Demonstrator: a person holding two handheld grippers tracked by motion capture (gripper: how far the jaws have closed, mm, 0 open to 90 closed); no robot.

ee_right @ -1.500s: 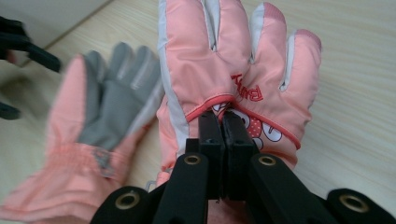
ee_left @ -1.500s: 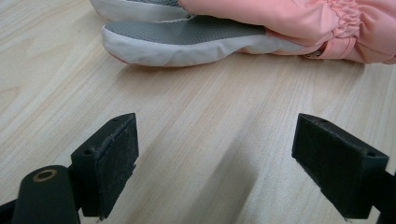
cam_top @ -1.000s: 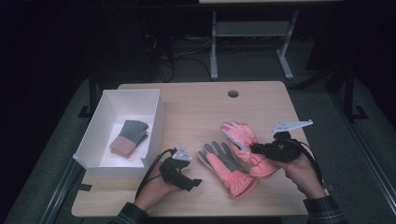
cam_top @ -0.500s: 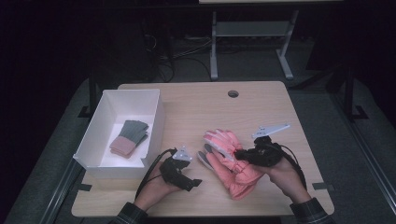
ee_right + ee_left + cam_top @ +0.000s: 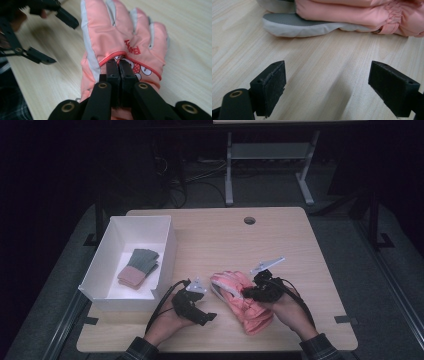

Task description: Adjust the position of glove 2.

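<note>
Pink gloves point(image 5: 241, 301) lie stacked on the wooden surface point(image 5: 295, 245) near its front edge, between the two grippers — long axis slanting from fingertips at upper left to cuffs at lower right in the high view. Bare wood spreads behind them; the white box point(image 5: 107, 254) sits well apart at left. Padded salmon fabric, grey palm, white trim, red print. Right gripper point(image 5: 119, 65) is pinched tight on the top glove's back; left gripper point(image 5: 327, 82) stands wide apart, holding nothing.

The glove point(image 5: 120, 45) near the bench's point(image 5: 300, 245) front edge is salmon pink with pale grey strips, a red outline, red lettering and a spotted cartoon patch, while the white box point(image 5: 100, 265) at the left edge holds grey-green and dusty pink cloth point(image 5: 137, 267).
</note>
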